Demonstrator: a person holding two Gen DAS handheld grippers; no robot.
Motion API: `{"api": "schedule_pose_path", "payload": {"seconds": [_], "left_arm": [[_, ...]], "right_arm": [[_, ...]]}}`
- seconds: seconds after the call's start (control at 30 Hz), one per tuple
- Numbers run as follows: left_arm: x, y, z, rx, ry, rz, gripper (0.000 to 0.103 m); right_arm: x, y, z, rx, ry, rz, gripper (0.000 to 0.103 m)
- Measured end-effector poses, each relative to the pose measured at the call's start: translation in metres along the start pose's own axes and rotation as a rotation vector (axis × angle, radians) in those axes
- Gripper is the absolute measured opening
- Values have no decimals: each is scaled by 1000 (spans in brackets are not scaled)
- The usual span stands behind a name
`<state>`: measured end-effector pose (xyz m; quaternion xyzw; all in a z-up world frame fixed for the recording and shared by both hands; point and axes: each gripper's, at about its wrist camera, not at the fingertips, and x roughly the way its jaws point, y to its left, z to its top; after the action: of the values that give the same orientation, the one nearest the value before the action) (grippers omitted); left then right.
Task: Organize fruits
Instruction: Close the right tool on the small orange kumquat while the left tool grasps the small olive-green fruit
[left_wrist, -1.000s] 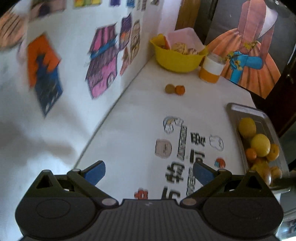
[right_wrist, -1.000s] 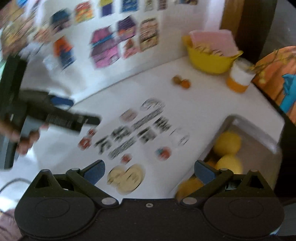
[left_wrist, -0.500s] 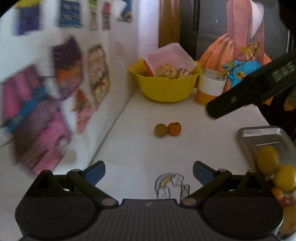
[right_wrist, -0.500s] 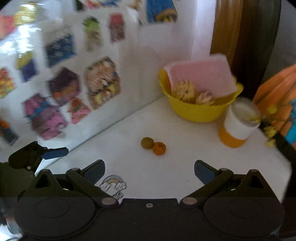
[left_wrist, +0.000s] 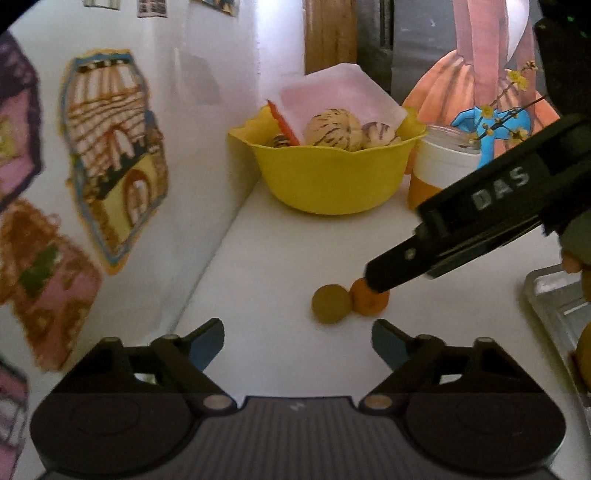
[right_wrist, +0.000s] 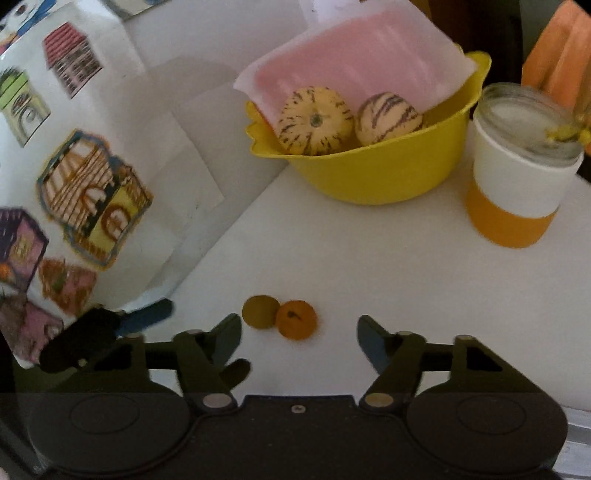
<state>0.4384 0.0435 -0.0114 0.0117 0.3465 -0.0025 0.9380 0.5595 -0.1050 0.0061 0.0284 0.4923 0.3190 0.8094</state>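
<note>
Two small fruits lie touching on the white table: an olive-green one (left_wrist: 330, 304) (right_wrist: 260, 311) and an orange one (left_wrist: 369, 300) (right_wrist: 296, 319). My left gripper (left_wrist: 297, 343) is open, just short of them. My right gripper (right_wrist: 299, 338) is open too, its fingers reaching either side of the orange fruit. In the left wrist view the right gripper's finger (left_wrist: 476, 221) comes in from the right and hides part of the orange fruit. A metal tray (left_wrist: 554, 295) at the right edge holds yellow fruit (left_wrist: 583, 354).
A yellow bowl (left_wrist: 332, 177) (right_wrist: 376, 166) with striped melons and a pink sheet stands at the back. An orange-and-white jar (right_wrist: 517, 184) (left_wrist: 439, 170) is beside it. A wall with stickers (left_wrist: 110, 155) runs along the left.
Both grippers have moved forward toward the two small fruits, which now lie close in front of the fingers. The right gripper has come down near the orange fruit.
</note>
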Motion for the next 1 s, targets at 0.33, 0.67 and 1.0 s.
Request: {"api": "schedule_pose_path", "payload": {"seconds": [0.33,0.67,1.0], "left_arm": [[14,-7,1,46,5,-6,62],[27,-7,9,42,26,-3,33],[24,-5,7,20,28,-4,27]], "right_arm": [[19,-7,-3,41,11,-9,48],[25,-4,-2,28,-11,-11,40],[28,3,-10,21,-20,4,30]]}}
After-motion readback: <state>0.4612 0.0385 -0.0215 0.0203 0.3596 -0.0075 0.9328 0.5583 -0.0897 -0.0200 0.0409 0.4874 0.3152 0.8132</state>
